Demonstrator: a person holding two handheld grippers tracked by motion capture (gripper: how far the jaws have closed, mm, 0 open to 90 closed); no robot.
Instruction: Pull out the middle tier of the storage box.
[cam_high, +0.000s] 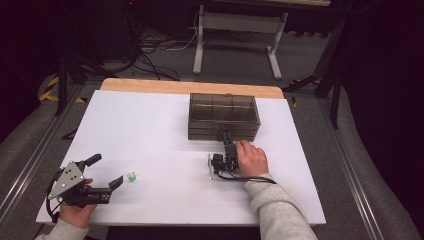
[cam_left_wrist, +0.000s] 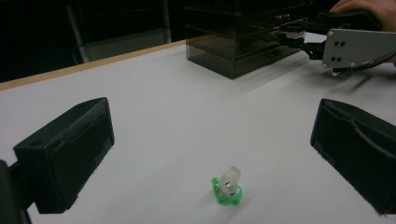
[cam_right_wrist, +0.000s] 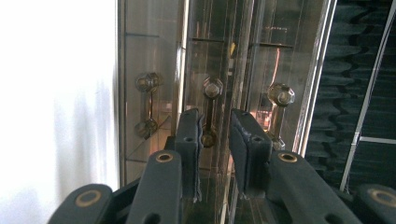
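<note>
Smoky translucent plastic drawer box (cam_high: 224, 116) sits at twelve o'clock on the white counter (cam_high: 150, 130), its front facing the person. Directly before it, the right hand-held gripper (cam_high: 227, 141) points at twelve o'clock toward the middle drawer's metal bar handle (cam_right_wrist: 210, 112); its jaws are narrowed around the handle, and I cannot tell whether the pads touch it yet. Rolled on its side, its jaw gap crosses the bar's long axis. At eight o'clock, the left hand-held gripper (cam_high: 107, 172) rests spread wide, with a small green-and-clear trinket (cam_left_wrist: 227, 185) just ahead of it.
</note>
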